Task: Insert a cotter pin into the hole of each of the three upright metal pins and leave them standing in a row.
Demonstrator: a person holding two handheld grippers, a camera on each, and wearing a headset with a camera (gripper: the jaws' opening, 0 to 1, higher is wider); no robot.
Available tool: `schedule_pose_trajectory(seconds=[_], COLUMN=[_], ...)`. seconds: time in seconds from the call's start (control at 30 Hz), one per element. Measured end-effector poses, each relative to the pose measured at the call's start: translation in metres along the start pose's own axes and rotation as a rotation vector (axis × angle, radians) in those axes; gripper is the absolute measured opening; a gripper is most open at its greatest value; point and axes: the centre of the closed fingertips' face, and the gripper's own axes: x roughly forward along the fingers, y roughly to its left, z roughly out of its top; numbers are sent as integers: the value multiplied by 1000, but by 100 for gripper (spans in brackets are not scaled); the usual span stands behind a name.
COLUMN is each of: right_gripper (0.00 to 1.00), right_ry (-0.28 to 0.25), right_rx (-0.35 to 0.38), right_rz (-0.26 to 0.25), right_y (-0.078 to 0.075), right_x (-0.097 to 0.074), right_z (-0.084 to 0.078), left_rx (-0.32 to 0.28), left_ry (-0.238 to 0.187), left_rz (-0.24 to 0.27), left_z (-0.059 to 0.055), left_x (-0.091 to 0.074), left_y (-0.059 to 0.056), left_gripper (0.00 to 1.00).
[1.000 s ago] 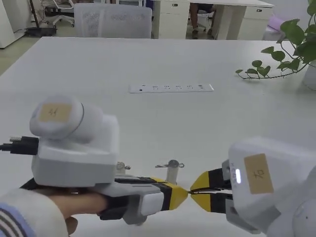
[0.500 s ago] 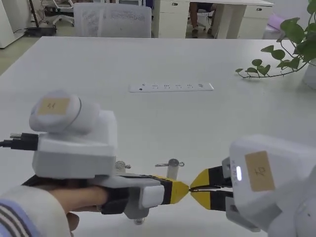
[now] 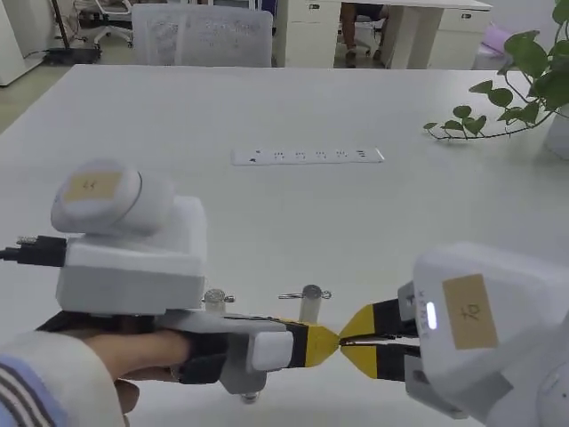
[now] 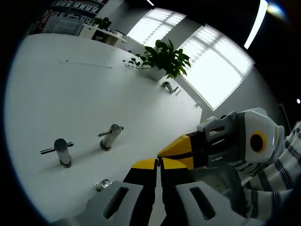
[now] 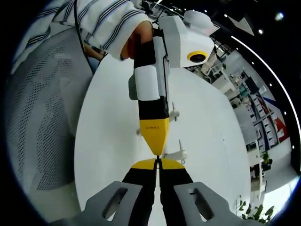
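A white desk point(image 3: 373, 222) seen from above, with two hand-held grippers meeting tip to tip near its front edge. The left gripper point(image 3: 331, 342) comes in from the left, held by a hand point(image 3: 133, 358) in a striped sleeve point(image 3: 40, 396). The right gripper point(image 3: 349, 341) comes in from the right. Each has its yellow-tipped jaws pressed together, and the two points touch or nearly touch. Whether a cotter pin is pinched between them is too small to tell.

Just behind the meeting point stands an upright metal pin point(image 3: 310, 308) with a wire cotter pin point(image 3: 300, 295) passed crosswise through its top. A second metal pin point(image 3: 213, 299) stands to its left, partly hidden behind the left gripper's body, and also carries a wire through its head. The foot of a third pin point(image 3: 249, 397) shows under the left gripper, at the desk's front edge.

In the left gripper view, the two wired pins stand side by side, and the third pin point(image 4: 101, 184) is closest to the jaws. Whether it carries a wire cannot be told.

Farther back on the desk lies a white power strip point(image 3: 308, 157). A leafy plant point(image 3: 526, 76) sits at the right edge.
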Motion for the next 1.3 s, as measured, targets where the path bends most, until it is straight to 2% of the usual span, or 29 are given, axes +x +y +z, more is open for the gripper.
schedule_pose_trajectory(seconds=[0.27,0.33,0.37,0.53,0.7,0.73,0.87,1.0,1.3], right_gripper=[2,2,2,2,2,2,2,2,4], right_ry=[-3,-10,-11,-7,-11,-12,-8,-16,-29], right_rx=[2,9,10,6,6,5,1,34,29], right_rz=[3,7,6,2,14,17,16,28,37], right_y=[2,2,2,0,4,5,5,5,5], right_x=[0,0,0,1,1,1,2,1,0], right_z=[1,2,2,2,2,2,2,2,3], left_rx=[-62,-61,-81,-88,-98,-131,-108,-103,-87], left_ry=[9,12,16,9,35,51,46,52,55], left_rz=[-11,-18,-21,-11,-9,-2,3,1,-8], left_z=[-4,-4,-4,-3,-6,-8,-7,-7,-6], left_x=[1,0,-1,0,-1,-1,-1,-1,-2], left_y=[-1,-1,-1,0,-1,-1,-1,-1,-3], left_gripper=[1,1,1,0,0,0,0,0,0])
